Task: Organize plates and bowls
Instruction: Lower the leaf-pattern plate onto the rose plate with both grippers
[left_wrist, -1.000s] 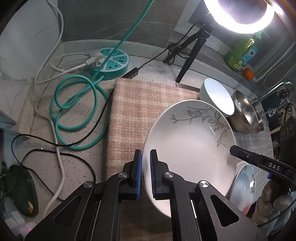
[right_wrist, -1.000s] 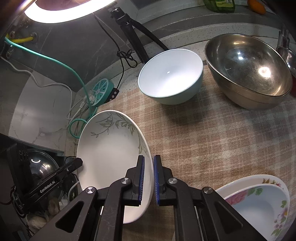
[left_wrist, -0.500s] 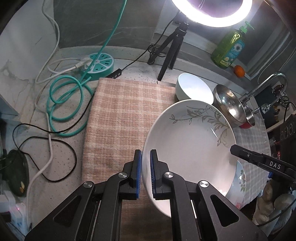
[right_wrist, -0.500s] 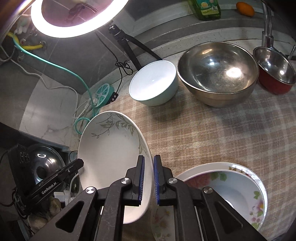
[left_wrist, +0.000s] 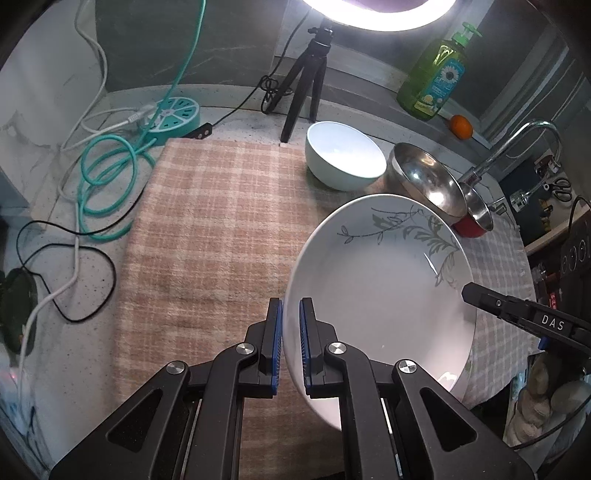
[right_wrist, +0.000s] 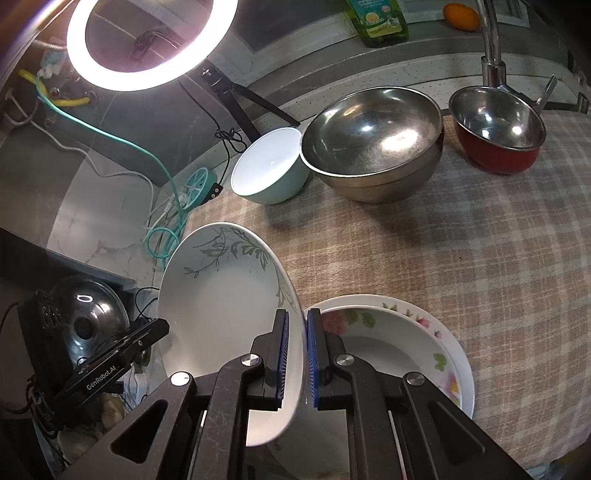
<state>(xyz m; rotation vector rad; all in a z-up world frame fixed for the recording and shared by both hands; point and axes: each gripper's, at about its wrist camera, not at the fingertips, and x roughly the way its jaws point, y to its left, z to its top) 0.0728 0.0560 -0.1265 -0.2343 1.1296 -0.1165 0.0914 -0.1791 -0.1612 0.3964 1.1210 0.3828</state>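
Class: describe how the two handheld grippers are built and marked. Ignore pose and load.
The left gripper and right gripper match: angular black frames with triangular cutouts, silver round bolts and ribbed blue pads. White lettering reads "GenRobot.AI" on the left one and "DAS" on the right one.

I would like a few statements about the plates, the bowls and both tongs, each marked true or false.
1. Both the left tongs and the right tongs grip the leaf-pattern plate. True.
2. The leaf-pattern plate lies flat on the cloth. False: it is held tilted above it.
3. The floral plate lies beside the right tongs. True.
4. The white bowl sits inside the steel bowl. False: it stands beside it.
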